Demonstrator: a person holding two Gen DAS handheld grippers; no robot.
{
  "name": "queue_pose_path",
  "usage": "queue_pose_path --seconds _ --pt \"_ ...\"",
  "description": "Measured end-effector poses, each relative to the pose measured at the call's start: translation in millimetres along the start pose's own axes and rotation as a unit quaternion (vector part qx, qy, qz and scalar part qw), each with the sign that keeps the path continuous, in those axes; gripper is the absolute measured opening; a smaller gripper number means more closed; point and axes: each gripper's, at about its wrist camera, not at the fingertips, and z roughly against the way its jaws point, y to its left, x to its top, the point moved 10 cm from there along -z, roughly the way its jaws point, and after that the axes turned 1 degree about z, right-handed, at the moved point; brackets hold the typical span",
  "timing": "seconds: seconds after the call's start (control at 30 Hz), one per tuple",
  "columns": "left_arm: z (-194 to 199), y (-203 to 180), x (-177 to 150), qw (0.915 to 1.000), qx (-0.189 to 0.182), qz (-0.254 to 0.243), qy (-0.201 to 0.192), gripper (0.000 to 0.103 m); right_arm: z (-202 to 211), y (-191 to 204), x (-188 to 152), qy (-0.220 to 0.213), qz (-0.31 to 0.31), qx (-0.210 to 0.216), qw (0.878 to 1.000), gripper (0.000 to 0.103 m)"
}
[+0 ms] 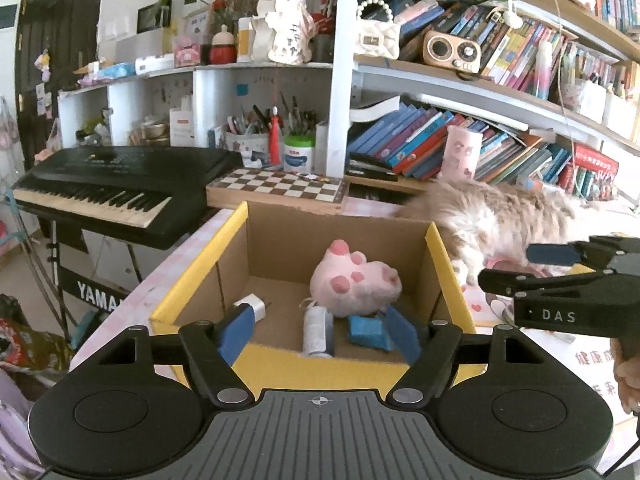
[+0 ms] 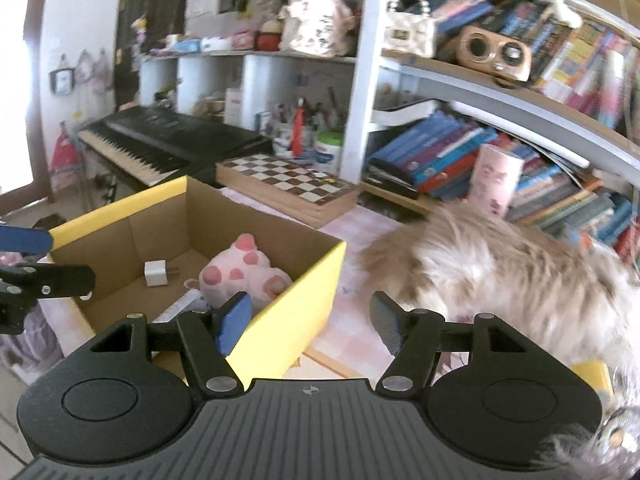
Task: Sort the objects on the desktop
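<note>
Both tools, left tool [image 1: 320, 330] and right tool [image 2: 310, 320], stand apart w/ nothing held, pink plush [image 1: 354, 278] already inside the box [image 1: 316, 370]; furry animal [image 2: 500, 272] just beside the box may get bumped.

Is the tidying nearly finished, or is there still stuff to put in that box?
Partly done. The cardboard box already holds a pink plush paw, a white charger, a small bottle and a blue block. Both claws, left and right, are open and empty. Whether more remains is hidden behind a furry animal.
</note>
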Motion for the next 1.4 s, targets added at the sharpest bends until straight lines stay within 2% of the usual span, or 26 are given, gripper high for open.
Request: queue_pose_path --seconds 0.1,0.2,0.67,0.87,1.17,1.4 --pt "13 4 -7 1.0000 0.001 0.001 -0.003 0.076 14 2 -10 -0.002 -0.018 -0.020 1.000 0.066" --pt "29 8 -16 1.0000 0.004 -0.001 -0.007 0.082 27 7 -23 0.001 -0.037 -0.032 0.999 0.066" --pt "90 29 -66 0.9999 0.011 0.011 -0.001 0.083 89 62 -76 0.010 -0.079 -0.064 0.995 0.072" --pt "104 33 -84 0.9997 0.012 0.018 0.007 0.083 108 76 -97 0.019 -0.115 -0.074 0.990 0.072" --pt "118 31 -105 0.9996 0.010 0.018 0.017 0.083 128 96 -126 0.043 -0.122 -0.080 0.988 0.074" --pt "127 30 -116 0.9992 0.023 0.030 0.014 0.083 137 107 -139 0.059 -0.116 -0.076 0.989 0.077"
